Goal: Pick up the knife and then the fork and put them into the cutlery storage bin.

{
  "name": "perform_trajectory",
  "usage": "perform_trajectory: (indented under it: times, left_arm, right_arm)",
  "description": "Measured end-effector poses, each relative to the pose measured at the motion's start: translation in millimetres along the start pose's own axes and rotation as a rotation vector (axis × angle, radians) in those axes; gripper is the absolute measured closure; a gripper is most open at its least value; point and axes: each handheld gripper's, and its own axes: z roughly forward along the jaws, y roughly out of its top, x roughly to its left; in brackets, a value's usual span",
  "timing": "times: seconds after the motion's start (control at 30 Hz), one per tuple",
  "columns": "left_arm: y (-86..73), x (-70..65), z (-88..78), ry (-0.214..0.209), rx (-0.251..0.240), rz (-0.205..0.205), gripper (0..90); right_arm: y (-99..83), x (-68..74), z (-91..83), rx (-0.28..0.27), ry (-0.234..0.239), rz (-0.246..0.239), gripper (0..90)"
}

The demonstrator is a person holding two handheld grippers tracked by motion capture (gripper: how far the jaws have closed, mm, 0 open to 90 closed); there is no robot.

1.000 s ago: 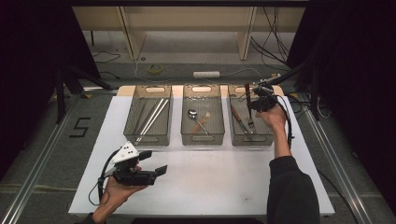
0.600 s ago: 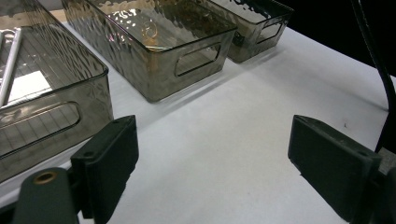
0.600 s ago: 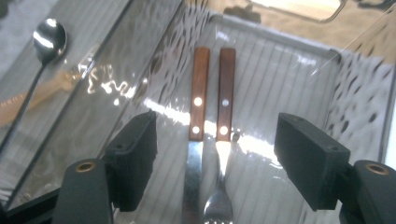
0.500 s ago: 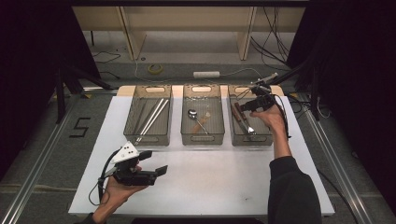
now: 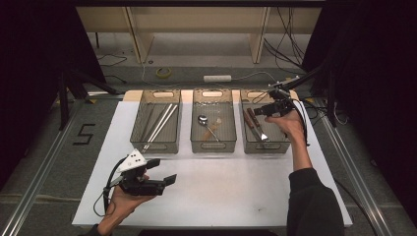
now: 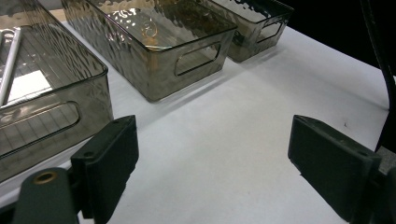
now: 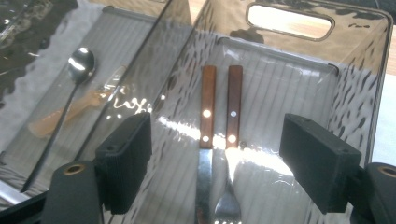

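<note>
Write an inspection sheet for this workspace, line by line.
Surface: white table, bare in front.
Job's things: two wooden-handled utensils side by side in the right bin.
Clutter: metal spoon in the middle bin; long rods in the left bin.
Grippers: right gripper over its bin, just opened, fingers empty; left gripper open, empty.
Cables: loose on the floor behind.
Surroundings: dark curtains.
</note>
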Motion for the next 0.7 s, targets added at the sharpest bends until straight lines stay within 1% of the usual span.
perform_trajectory:
  times: [0.17, 0.33, 0.53, 0.7]
  left_arm:
    - [0.1, 0.1, -0.2, 0.000, 0.001, 0.000, 15.7]
    - [0.1, -0.2, 0.0, 0.001, 0.000, 0.000, 15.7]
    - [0.1, -0.4, 0.1, 0.002, 0.000, 0.000, 15.7]
    - [0.0, -0.1, 0.2, 0.001, 0.000, -0.001, 15.7]
  right_arm:
    - [-1.5, 4.2, -10.2, -0.041, 0.029, -0.003, 26.4]
    - [-2.0, 13.6, -22.9, -0.072, 0.055, -0.037, 25.6]
    - [-4.3, 23.8, -36.0, -0.109, 0.101, -0.049, 25.1]
    - [-9.5, 30.5, -42.3, -0.123, 0.112, -0.059, 24.8]
